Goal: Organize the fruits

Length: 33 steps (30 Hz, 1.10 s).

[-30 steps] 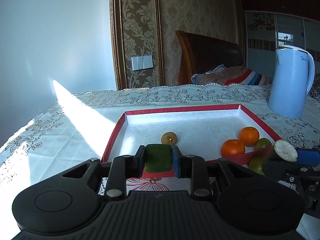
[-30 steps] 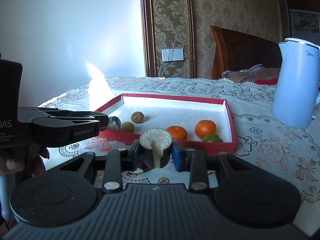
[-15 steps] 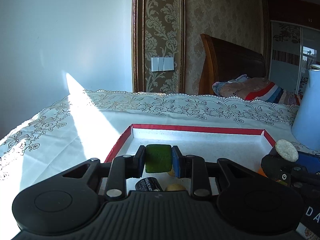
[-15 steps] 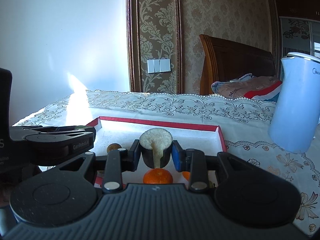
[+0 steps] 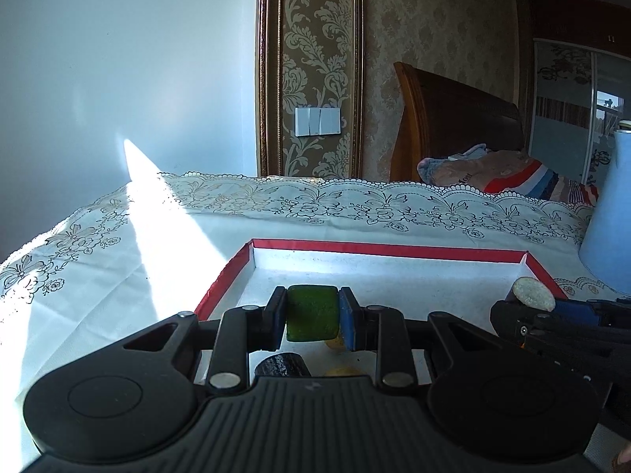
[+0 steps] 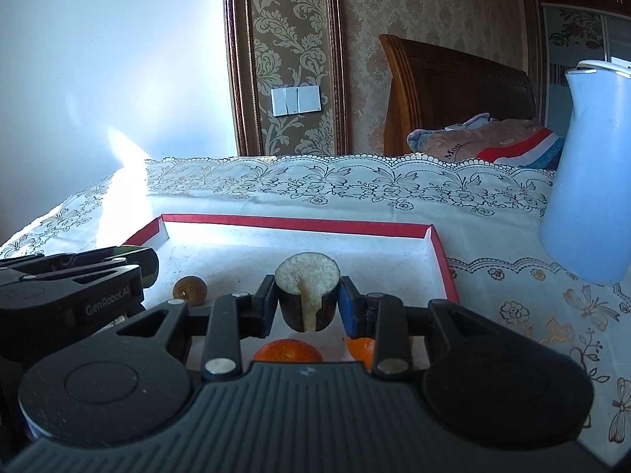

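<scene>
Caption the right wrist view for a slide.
Right gripper clamps a dark cut fruit piece over the red-rimmed tray, oranges below.

Both tongs, left (image 5: 312,318) and right (image 6: 307,302), sit side by side, each clamped tight, tilted slightly downward.

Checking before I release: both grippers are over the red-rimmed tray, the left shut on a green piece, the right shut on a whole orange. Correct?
Not quite. The right gripper holds no orange: it is shut on a dark-skinned piece with a pale cut face, as the right wrist view shows. The oranges lie below it in the tray. The left gripper is shut on the green piece.
</scene>
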Available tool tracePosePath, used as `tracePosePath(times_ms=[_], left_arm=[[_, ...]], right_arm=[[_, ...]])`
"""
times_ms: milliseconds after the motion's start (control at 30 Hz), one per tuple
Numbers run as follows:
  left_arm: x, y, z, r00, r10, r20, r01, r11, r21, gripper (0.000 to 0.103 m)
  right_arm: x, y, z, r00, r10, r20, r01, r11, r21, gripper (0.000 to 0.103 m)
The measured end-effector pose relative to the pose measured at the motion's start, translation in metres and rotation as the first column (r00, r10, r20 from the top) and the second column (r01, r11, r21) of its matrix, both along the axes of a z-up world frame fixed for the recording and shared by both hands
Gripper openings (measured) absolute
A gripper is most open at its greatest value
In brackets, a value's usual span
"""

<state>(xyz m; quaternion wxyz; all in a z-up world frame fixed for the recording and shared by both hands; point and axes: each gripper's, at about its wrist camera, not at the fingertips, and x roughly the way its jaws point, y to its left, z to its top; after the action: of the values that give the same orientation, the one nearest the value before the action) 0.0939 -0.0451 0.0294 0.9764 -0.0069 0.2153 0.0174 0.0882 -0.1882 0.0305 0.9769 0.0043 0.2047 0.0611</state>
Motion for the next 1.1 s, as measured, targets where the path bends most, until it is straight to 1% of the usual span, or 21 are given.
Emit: tracePosePath(times_ms=[200,333,733,1100], left_arm=[[0.002,0.002,0.000,1.000,0.002,0.001,-0.002,1.000,-0.009,0.027],[0.003,0.000,-0.002,1.000,-0.005,-0.005,0.005,1.000,-0.002,0.027],[0.003,-0.003,-0.005,1.000,-0.004,0.005,0.004,1.000,0.015,0.027],[0.004,-0.003,-0.006,1.000,-0.006,-0.001,0.006,1.000,0.010,0.027]], right_arm=[[0.006,0.004,-0.008,1.000,-0.018,0.004,0.018,1.000,-0.021,0.031],[0.009,0.004,-0.012,1.000,-0.027,0.001,0.027,0.999,-0.025,0.031],[0.008,0.003,-0.013,1.000,-0.029,0.004,0.029,0.999,-0.024,0.031],[0.007,0.005,-0.015,1.000,-0.028,0.002,0.028,0.999,-0.034,0.031]])
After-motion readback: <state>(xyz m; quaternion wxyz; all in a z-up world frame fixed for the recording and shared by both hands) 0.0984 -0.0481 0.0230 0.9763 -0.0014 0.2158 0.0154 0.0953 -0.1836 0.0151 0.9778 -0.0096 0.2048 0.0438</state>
